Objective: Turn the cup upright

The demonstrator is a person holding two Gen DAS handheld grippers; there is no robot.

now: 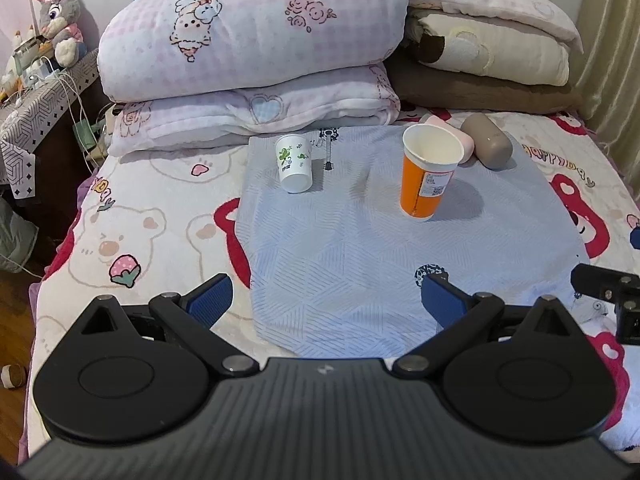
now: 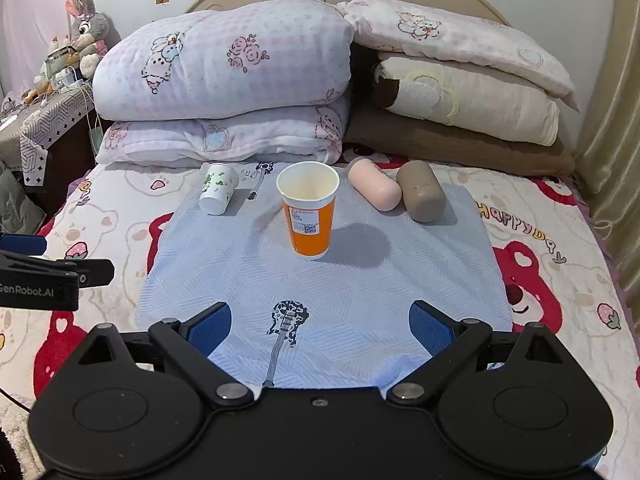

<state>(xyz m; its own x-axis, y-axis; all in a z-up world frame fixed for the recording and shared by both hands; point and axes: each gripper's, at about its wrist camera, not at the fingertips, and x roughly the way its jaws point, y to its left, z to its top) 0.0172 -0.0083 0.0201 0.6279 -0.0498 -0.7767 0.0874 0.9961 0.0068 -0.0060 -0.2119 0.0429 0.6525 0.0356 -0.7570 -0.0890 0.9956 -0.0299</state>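
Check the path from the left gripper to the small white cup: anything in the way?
Nothing visible does. Only bare blue cloth lies between the open left gripper and the white cup. The orange cup stands off to the right, apart.

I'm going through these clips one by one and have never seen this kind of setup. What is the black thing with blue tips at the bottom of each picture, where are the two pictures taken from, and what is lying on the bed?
There is no robot here. A person holds a two-finger tool in each hand, and each tool carries a wide-angle camera that looks forward along its fingers. One picture comes from the left tool, the other from the right tool. Both are open and hold nothing.

Ahead of them a pale blue cloth is spread on a bed. On it an orange paper cup stands upright with its mouth up. A small white cup with green print sits with its narrow closed end showing, so it looks overturned or tipped. A pink capsule-shaped container and a brown one lie on their sides, side by side. Folded quilts and pillows are stacked behind.
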